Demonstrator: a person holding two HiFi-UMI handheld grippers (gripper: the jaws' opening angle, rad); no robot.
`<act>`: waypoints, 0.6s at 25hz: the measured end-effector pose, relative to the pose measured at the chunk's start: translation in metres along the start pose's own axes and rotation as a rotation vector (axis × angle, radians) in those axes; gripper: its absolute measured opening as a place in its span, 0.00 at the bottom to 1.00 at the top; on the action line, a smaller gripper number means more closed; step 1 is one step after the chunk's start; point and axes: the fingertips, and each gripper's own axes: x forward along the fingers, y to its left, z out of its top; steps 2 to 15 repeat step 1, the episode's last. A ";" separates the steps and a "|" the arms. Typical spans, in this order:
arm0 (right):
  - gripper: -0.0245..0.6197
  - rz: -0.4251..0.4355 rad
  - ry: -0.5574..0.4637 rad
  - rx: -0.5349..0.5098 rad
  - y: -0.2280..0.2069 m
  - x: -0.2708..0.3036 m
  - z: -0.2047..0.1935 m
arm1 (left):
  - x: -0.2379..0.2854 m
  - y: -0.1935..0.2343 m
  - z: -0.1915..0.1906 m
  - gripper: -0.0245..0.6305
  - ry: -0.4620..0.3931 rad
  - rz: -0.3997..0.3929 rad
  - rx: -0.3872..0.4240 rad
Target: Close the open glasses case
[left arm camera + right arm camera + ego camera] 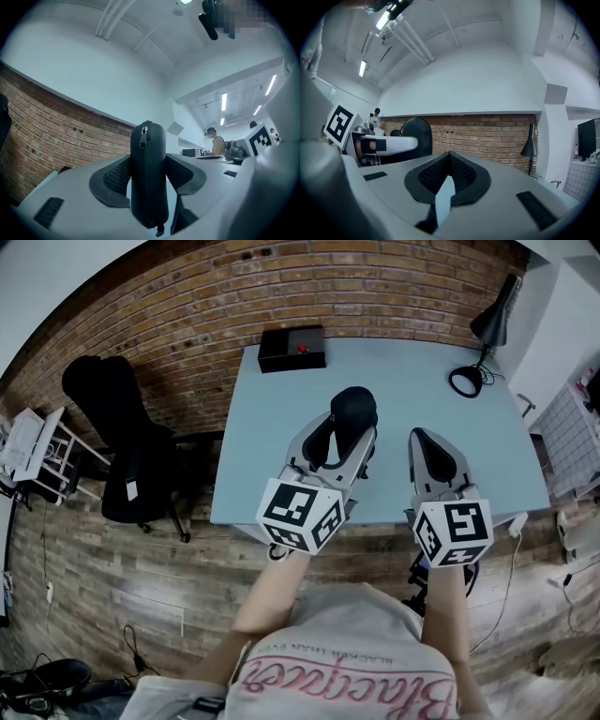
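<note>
The left gripper (345,439) is clamped across the black oval zippered fabric glasses case (149,178), holding it on edge above the pale blue-grey table (281,427), shells together and zipper pull (144,140) at the far end. The right gripper (427,451) hangs just beside it, jaws together on nothing. Whether the zip is fully run cannot be told; maintain firm side pressure so the shells stay aligned, then part the right jaws before taking the pull.

Ahead of you: red brick wall (187,324) | pale blue rectangular table (403,399) | your left: black padded office chair (131,460) | grey wood-plank floor (103,568)
</note>
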 end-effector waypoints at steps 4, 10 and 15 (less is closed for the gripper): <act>0.07 0.001 0.000 -0.001 0.000 0.000 0.000 | 0.000 -0.001 0.000 0.39 0.000 -0.001 0.002; 0.07 0.001 0.000 -0.001 0.000 0.000 0.000 | 0.000 -0.001 0.000 0.39 0.000 -0.001 0.002; 0.07 0.001 0.000 -0.001 0.000 0.000 0.000 | 0.000 -0.001 0.000 0.39 0.000 -0.001 0.002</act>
